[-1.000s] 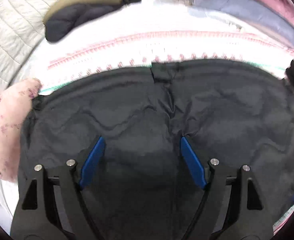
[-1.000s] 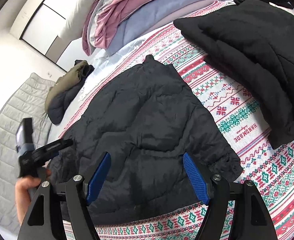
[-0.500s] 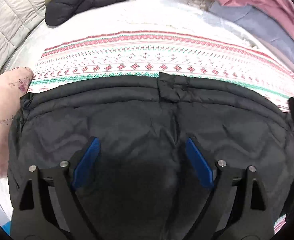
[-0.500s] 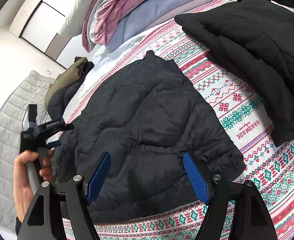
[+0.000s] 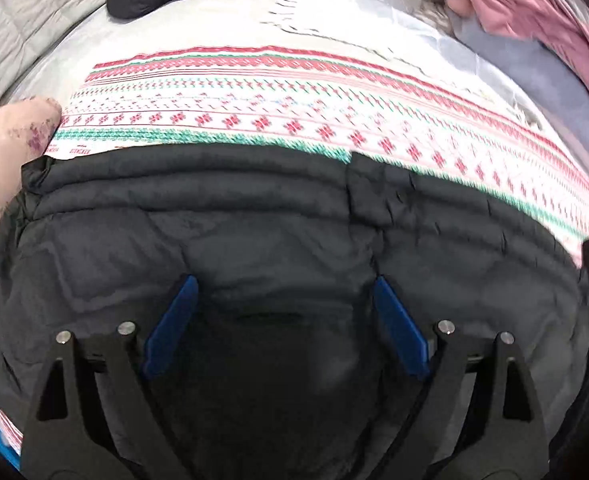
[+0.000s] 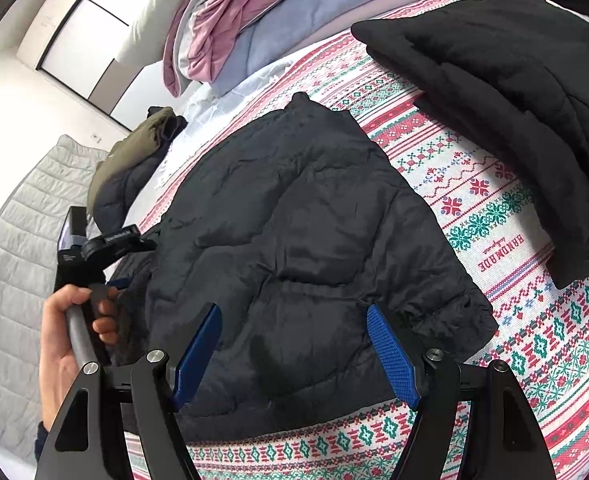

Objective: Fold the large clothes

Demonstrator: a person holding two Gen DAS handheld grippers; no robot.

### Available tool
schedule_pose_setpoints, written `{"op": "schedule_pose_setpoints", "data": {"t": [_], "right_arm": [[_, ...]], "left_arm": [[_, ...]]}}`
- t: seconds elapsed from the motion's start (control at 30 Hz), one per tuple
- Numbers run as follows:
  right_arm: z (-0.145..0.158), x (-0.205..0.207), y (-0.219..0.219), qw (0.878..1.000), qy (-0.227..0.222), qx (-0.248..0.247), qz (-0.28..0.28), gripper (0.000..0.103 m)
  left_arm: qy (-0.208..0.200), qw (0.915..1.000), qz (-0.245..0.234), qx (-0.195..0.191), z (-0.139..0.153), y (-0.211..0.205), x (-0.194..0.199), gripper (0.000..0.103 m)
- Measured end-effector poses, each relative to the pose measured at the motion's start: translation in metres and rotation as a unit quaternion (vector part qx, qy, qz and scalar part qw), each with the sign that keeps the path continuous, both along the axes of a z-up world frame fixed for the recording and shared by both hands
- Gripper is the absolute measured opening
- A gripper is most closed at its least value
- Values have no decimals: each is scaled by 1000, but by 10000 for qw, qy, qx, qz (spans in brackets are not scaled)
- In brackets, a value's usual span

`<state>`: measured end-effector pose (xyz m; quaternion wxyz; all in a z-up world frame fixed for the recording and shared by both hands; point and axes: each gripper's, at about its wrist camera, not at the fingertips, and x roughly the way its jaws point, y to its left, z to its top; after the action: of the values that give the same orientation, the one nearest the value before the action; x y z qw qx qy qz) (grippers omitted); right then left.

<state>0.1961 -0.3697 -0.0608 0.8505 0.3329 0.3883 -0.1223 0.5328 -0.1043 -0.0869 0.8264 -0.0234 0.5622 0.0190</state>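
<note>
Both the left tongs (image 5: 284,312) and right tongs (image 6: 294,344) hung released just above the dark puffer jacket (image 6: 294,220), which lay spread beneath them on the bed's patterned blanket (image 6: 494,216). Its slick, puffy shell would likely slip from a shallow pinch, undoing any fold.

Left of the right tongs (image 6: 292,326), the left tongs' tips hide behind the dark jacket (image 6: 294,248); their state is unclear there.

A bed fills the room, spread with a red-and-green patterned blanket (image 6: 494,216). A grey quilted headboard (image 6: 10,248) rises at one side. Behind stands a white wall (image 6: 10,92) with dark-framed panels (image 6: 86,28), brightly lit.
</note>
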Motion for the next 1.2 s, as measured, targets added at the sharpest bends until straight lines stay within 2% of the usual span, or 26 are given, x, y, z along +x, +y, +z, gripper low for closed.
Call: {"op": "schedule_pose_setpoints", "data": {"t": [0.1,0.3,0.37,0.47,0.57,0.63,0.7,0.77,0.83,0.9,0.97,1.03,1.13,1.2], "right_arm": [[0,0,0,10000,9,-14,1,76],[-1,2,2,10000,55,-50,18,76],[-1,2,1,10000,45,3,9,76],[-1,0,-1,10000,-5,69,8,76],[1,-4,-6,9998,-86,165,-49,76],[3,-10,-11,9993,-209,271,-152,76],[6,-16,-15,9986,-329,355,-228,76],[8,-23,-20,9976,-431,440,-321,76],[8,-32,-27,9957,-451,594,-543,76],[4,-45,-39,9902,-410,915,-968,76],[-6,-60,-51,9788,-438,1342,-1482,76],[-17,-69,-58,9705,-396,1542,-1813,76],[-30,-67,-62,9675,-130,1575,-1973,76],[-42,-60,-61,9655,-12,1794,-1889,76]], "left_arm": [[121,9998,116,-84,-11,3,11,90],[41,9995,34,327,-25,-8,11,90],[45,9998,-1,200,-19,-6,9,90],[-48,9997,138,-184,3,12,-2,90],[-652,9968,309,-340,37,30,-43,90],[-1014,9941,12,-392,56,30,-86,90],[-1140,9926,-234,-347,60,26,-123,90],[-980,9924,-576,-466,54,22,-159,90],[-886,9920,-649,-623,44,23,-186,90],[-934,9912,-722,-604,31,24,-201,90],[-896,9918,-812,-411,12,24,-203,90],[-822,9932,-759,-322,0,26,-199,90],[-936,9919,-852,-92,-5,20,-198,90],[-992,9898,-1017,135,-6,13,-199,90]]}}
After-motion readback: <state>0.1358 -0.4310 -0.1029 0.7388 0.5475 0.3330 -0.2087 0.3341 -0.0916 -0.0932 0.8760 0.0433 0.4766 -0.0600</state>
